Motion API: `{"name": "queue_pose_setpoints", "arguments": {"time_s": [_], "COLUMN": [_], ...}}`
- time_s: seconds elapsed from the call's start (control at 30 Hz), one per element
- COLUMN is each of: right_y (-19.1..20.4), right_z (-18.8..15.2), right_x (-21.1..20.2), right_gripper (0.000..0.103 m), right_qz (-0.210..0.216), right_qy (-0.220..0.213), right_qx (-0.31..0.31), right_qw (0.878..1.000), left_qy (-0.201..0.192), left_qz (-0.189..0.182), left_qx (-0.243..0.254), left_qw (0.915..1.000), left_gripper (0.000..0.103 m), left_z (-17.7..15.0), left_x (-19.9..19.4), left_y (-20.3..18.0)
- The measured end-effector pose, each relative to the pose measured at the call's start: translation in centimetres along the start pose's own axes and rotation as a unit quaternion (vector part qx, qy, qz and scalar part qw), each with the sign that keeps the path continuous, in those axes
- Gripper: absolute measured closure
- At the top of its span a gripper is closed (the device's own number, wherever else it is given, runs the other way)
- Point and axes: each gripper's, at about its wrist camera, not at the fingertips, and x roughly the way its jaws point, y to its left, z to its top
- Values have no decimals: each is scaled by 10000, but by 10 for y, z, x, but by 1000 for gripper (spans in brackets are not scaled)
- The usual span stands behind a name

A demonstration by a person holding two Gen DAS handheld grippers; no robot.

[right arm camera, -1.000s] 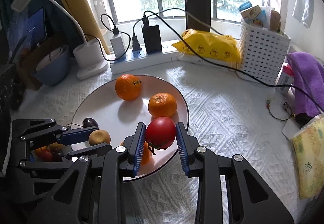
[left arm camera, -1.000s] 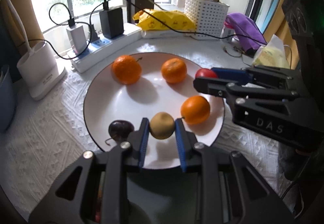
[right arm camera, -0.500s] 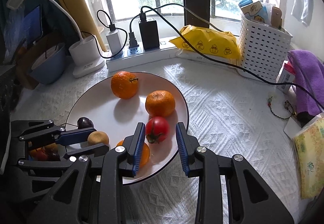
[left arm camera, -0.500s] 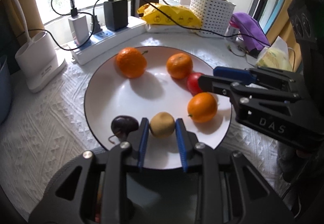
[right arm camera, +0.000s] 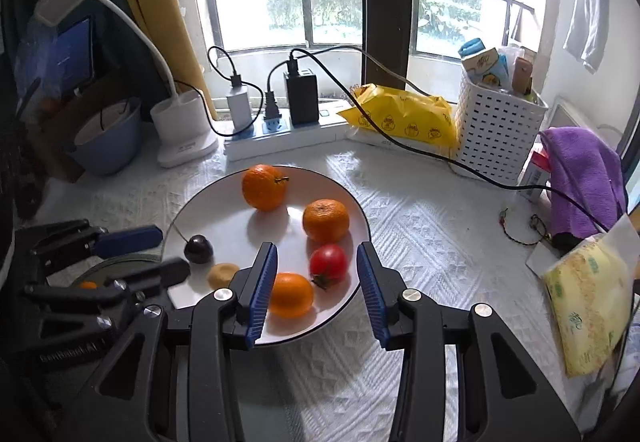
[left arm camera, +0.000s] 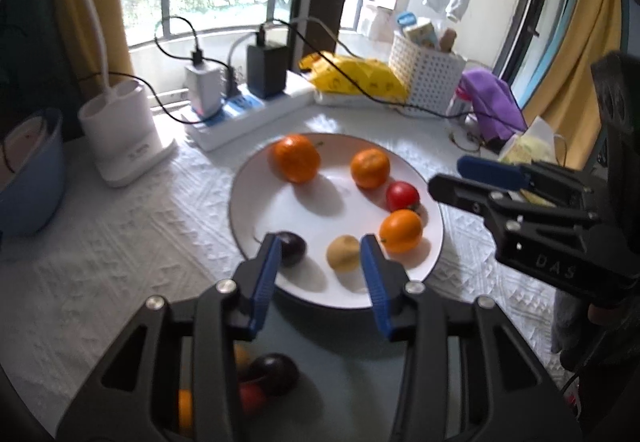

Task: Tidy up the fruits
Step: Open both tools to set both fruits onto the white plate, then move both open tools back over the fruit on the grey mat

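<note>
A white plate (left arm camera: 256, 178) (right arm camera: 192, 202) holds three oranges (left arm camera: 296, 158) (right arm camera: 264, 187), a red tomato (left arm camera: 402, 195) (right arm camera: 329, 262), a tan kiwi (left arm camera: 343, 253) (right arm camera: 222, 275) and a dark plum (left arm camera: 291, 248) (right arm camera: 198, 249). My left gripper (left arm camera: 320, 242) is open and empty, raised just before the plate's near edge, with kiwi and plum beyond its fingers. My right gripper (right arm camera: 316, 250) is open and empty, above the plate's near right edge, with the tomato seen between its fingers. More fruit (left arm camera: 272, 370) lies in a dark container below the left gripper.
A power strip with chargers (right arm camera: 280, 130), a white lamp base (right arm camera: 182, 134), a blue bowl (right arm camera: 108, 138), a yellow bag (right arm camera: 404, 114), a white basket (right arm camera: 500, 126), a purple cloth (right arm camera: 580, 170) and a tissue pack (right arm camera: 592, 298) ring the plate. Cables cross the table's back right.
Both grippers opened and pulled back and up. The left let go of the kiwi and the right let go of the tomato; both fruits now rest on the plate.
</note>
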Motion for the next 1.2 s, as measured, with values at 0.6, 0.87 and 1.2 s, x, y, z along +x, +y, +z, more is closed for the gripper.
{"name": "queue_pose_setpoints", "arguments": {"time_s": [0.6,0.87,1.2], "right_y": [54,86,122], "right_z": [-1,-9,-18], "right_x": [-60,-73,-75], "right_gripper": [59,59,59], "right_qz": [-32,8,100], "right_qy": [-322,-356,-306], "right_qx": [-331,-446,-625], "right_qw": [9989,9984,9975], "left_qy": [-590,-732,-762], "left_qz": [140,303,521], "left_qx": [-173,-294,-514], "left_qw": [9980,9964,9944], "left_gripper": [60,60,60], "left_z": [-23,-43,-74], "left_x": [-78,-108,-129], "left_y": [24,46,79]}}
